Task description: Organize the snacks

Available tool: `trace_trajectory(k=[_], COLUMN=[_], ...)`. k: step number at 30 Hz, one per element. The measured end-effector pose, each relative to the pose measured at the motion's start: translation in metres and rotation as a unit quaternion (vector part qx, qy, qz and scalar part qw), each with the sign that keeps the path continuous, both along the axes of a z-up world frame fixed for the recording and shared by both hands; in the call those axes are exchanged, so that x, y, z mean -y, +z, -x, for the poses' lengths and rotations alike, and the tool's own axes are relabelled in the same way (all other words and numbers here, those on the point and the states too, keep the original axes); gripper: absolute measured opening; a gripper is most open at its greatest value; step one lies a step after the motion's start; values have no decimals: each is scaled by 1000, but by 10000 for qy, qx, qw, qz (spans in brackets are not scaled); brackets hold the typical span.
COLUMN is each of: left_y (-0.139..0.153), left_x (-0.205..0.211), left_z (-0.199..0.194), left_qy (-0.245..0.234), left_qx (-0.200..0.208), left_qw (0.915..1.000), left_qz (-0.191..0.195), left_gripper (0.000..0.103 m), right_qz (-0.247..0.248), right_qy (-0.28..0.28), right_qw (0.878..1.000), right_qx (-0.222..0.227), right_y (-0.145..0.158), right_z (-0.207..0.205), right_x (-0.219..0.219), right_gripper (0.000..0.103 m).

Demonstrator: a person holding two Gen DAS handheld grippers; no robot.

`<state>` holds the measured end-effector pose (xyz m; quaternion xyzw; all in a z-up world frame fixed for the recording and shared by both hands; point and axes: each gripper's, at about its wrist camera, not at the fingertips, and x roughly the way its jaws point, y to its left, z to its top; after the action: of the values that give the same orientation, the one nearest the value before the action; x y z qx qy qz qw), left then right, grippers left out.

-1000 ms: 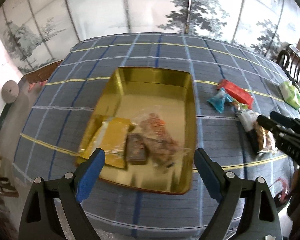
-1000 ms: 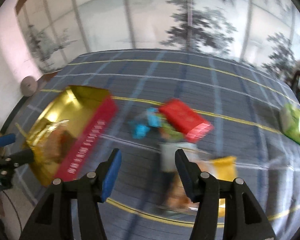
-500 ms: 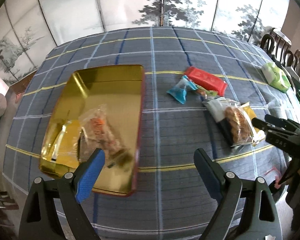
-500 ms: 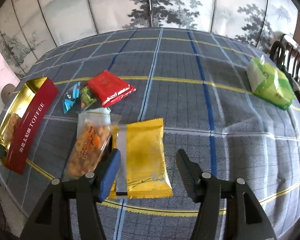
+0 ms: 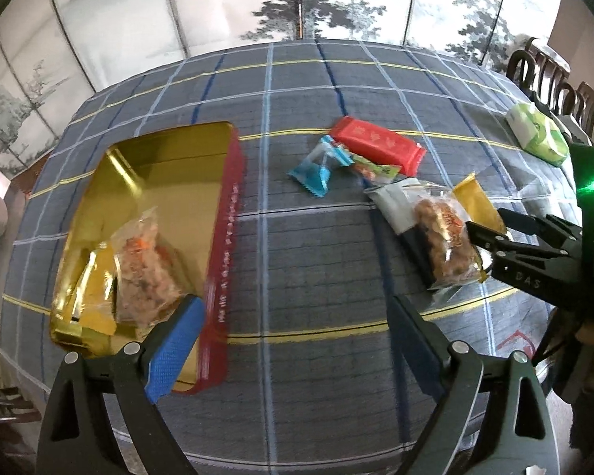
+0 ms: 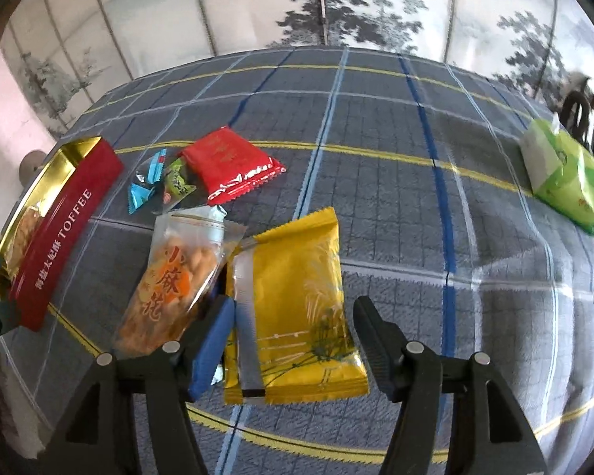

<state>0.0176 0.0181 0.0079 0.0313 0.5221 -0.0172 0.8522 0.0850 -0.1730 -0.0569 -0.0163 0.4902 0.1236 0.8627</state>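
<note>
Both grippers nearer, yellow packet (image 6: pixel 297 301) straddled.

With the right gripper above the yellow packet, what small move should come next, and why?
Probably lower the right gripper and close its fingers on the yellow packet. It is open and empty, the packet lies flat on the tablecloth between the fingers, and the tin has room beside the snacks already in it.

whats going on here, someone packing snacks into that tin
Yes. A person with two handheld grippers is sorting snacks into the gold-lined toffee tin, which already holds a few packets. The right gripper is open over the yellow packet, next to a clear bag of fried twists. The left gripper is open and empty beside the tin. Other snacks lie loose on the plaid tablecloth.
</note>
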Motion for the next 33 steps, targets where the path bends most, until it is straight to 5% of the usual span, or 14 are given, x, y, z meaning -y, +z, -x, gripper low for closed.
trace_trajectory(k=[25,33], left_y=[-13,-17], left_x=[52,69], left_z=[-22,-28], left_qy=[-331,-463], left_qx=[-173,-162], left_qw=[9993,9988], left_qz=[-52,-77], left_gripper=[92,92], right_qz=[143,363], right_qy=[451,248], right_qw=[9987,9981], right_qx=[173,439], right_y=[-11,-13], right_z=[-7,-20], right_x=[-6,9], right_gripper=[68,59])
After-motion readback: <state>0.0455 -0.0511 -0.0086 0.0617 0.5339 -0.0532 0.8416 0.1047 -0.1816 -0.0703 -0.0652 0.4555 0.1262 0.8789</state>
